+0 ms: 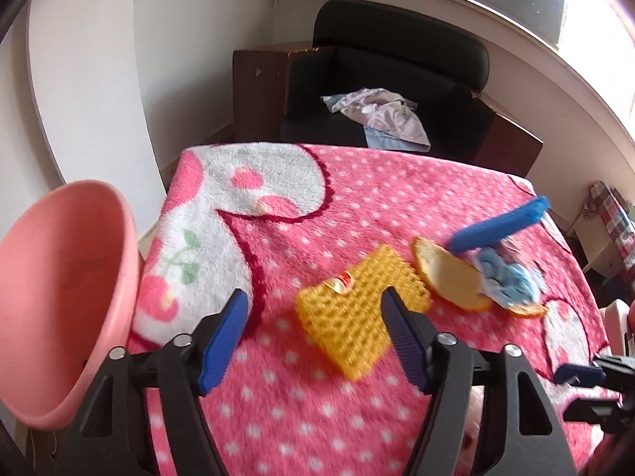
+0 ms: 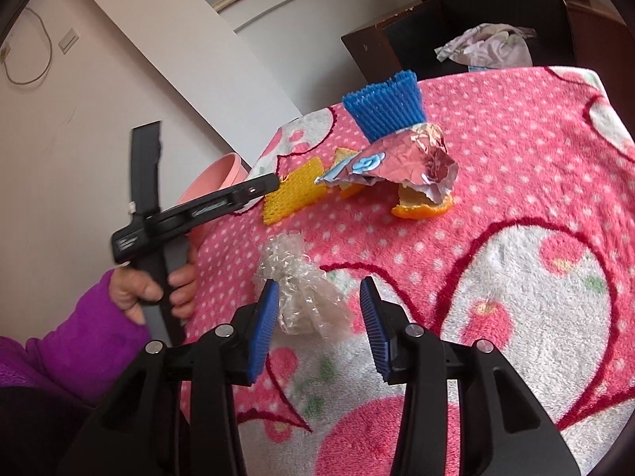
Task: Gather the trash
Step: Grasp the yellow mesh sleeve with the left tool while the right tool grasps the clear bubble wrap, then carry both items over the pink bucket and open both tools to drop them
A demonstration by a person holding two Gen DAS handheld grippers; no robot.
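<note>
Crumpled clear plastic wrap lies between the parted blue jaws of the right gripper on a pink polka-dot blanket that covers the counter; the near pad sits right against the wrap, but whether it presses cannot be told. Farther along the blanket rest the other scraps — a yellow foam net, orange peel under a crinkled pink foil wrapper, and a blue ribbed mesh sleeve just behind them. Over the yellow net hovers the left gripper, jaws spread wide and empty, the net lying partly in the gap without touching either pad. A person's hand in a purple sleeve grips its black handle. Beside the counter's left edge a pink plastic basin stands tilted toward the camera. Beyond the counter, a black chair carries a heap of pale cloth.
</note>
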